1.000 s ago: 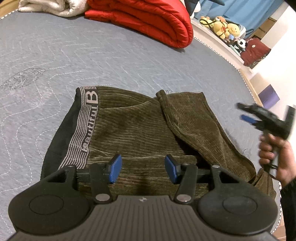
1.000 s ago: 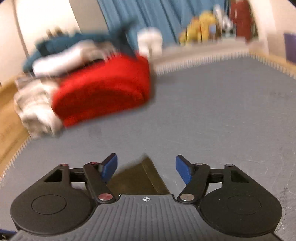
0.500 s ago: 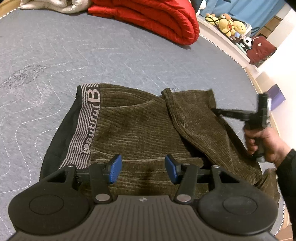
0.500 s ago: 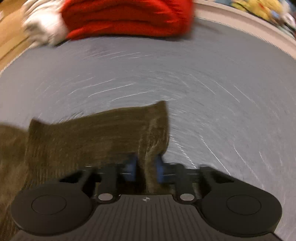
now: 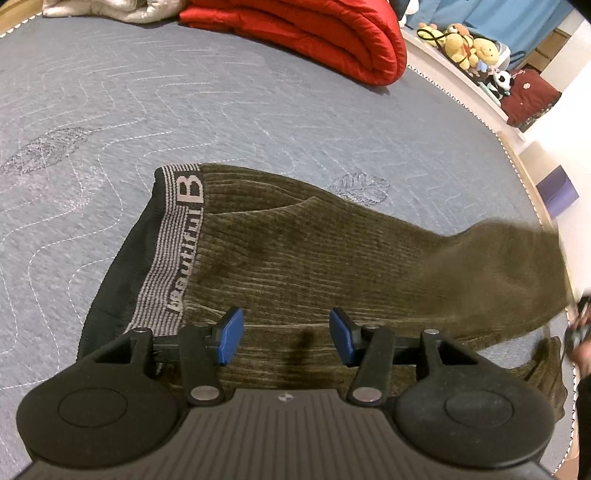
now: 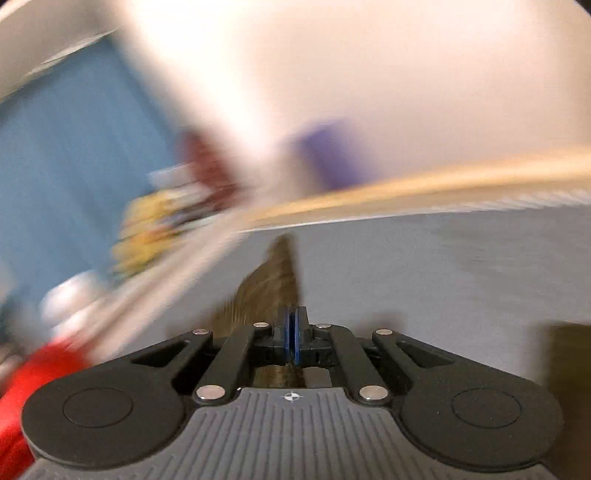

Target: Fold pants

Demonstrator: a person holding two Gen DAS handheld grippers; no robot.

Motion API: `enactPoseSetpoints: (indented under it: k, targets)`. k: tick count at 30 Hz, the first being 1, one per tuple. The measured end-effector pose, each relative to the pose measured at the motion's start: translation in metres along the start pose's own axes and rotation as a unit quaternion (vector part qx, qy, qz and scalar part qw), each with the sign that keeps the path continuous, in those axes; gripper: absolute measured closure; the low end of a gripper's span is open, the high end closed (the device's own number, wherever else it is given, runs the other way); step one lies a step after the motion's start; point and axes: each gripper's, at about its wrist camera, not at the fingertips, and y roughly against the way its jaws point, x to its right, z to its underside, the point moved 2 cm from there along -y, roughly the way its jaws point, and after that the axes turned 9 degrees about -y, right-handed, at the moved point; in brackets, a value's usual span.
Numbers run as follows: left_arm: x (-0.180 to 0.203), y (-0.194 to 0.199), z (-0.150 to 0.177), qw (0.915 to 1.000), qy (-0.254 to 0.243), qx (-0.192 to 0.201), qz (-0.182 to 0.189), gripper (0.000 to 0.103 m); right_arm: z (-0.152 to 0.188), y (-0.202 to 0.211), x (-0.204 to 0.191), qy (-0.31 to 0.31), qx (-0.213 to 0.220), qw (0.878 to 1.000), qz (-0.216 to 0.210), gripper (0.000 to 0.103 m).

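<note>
Olive corduroy pants (image 5: 314,251) with a grey and black lettered waistband (image 5: 177,254) lie on the grey quilted bed (image 5: 184,103). My left gripper (image 5: 286,332) is open and empty, just above the near edge of the pants. My right gripper (image 6: 291,338) is shut on the pants' leg end (image 6: 275,280), which sticks up between the blue pads. In the left wrist view the leg (image 5: 517,273) is lifted and blurred at the right, with the right hand partly seen at the frame's edge.
A folded red quilt (image 5: 306,33) and a pale blanket (image 5: 110,7) lie at the far side of the bed. Stuffed toys (image 5: 465,44) sit on a ledge beyond. A purple box (image 5: 556,190) stands past the bed's right edge.
My right gripper closed on the folded-over leg end and swung it out to the right, unfolding the leg off the pants. My left gripper stayed open in place.
</note>
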Motion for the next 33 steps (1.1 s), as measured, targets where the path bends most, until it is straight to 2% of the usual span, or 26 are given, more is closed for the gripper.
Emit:
enactPoseSetpoints:
  k: [1,3,4,7,10,13,15,18,20,22,24,26,27,29,31,32,33]
  targets:
    - [-0.001,-0.002,0.000,1.0000,-0.001,-0.001,-0.001,0.046,-0.003,-0.013,0.029,-0.013,-0.015,0.999,0.039,0.100]
    - [-0.003,-0.004,-0.001,1.0000,0.000,0.000,-0.007,0.046,-0.002,-0.027,0.072,-0.025,-0.053,0.995,0.075,0.099]
    - [-0.006,-0.005,-0.002,0.9999,0.002,0.001,-0.013,0.046,-0.002,-0.025,0.085,-0.030,-0.050,0.994,0.089,0.098]
    - [-0.020,-0.008,-0.008,0.9994,0.013,0.010,-0.030,0.046,0.000,-0.018,0.097,-0.010,-0.056,0.996,0.065,0.093]
    - [-0.051,-0.007,-0.021,0.9970,0.039,0.044,-0.050,0.045,0.004,-0.017,0.087,0.009,-0.062,0.997,0.053,0.091]
    - [-0.089,-0.007,-0.032,0.9913,0.064,0.091,-0.071,0.043,0.002,0.005,0.071,0.027,-0.072,0.997,0.009,0.088]
    - [-0.115,-0.011,-0.036,0.9880,0.096,0.108,-0.054,0.042,0.006,0.020,0.057,0.036,-0.086,0.995,-0.030,0.088]
    - [-0.134,-0.028,-0.040,0.9866,0.115,0.115,-0.011,0.028,0.014,0.054,0.037,0.052,-0.116,0.987,-0.096,0.088]
    - [-0.132,-0.043,-0.043,0.9890,0.098,0.111,0.005,0.019,0.019,0.081,0.022,0.068,-0.136,0.978,-0.140,0.086]
    - [-0.128,-0.059,-0.044,0.9914,0.081,0.102,0.010,0.018,0.024,0.107,0.005,0.092,-0.150,0.968,-0.177,0.076]
    - [-0.121,-0.074,-0.043,0.9935,0.068,0.090,0.009,0.018,0.030,0.138,-0.012,0.123,-0.161,0.956,-0.214,0.072]
    - [-0.116,-0.082,-0.043,0.9937,0.059,0.095,0.006,0.018,0.036,0.168,-0.026,0.146,-0.167,0.945,-0.242,0.065]
    - [-0.113,-0.084,-0.044,0.9941,0.048,0.097,0.007,0.020,0.038,0.183,-0.032,0.158,-0.168,0.939,-0.254,0.062]
    - [-0.109,-0.084,-0.046,0.9952,0.032,0.092,0.010,0.053,0.044,0.210,-0.043,0.183,-0.168,0.928,-0.278,0.046]
    - [-0.112,-0.076,-0.046,0.9942,0.022,0.103,0.021,0.070,0.049,0.235,-0.050,0.205,-0.166,0.918,-0.295,0.041]
    - [-0.116,-0.066,-0.047,0.9919,0.026,0.122,0.028,0.073,0.052,0.244,-0.052,0.217,-0.164,0.914,-0.300,0.038]
    - [-0.123,-0.050,-0.050,0.9874,0.037,0.152,0.019,0.073,0.054,0.249,-0.053,0.225,-0.164,0.911,-0.304,0.038]
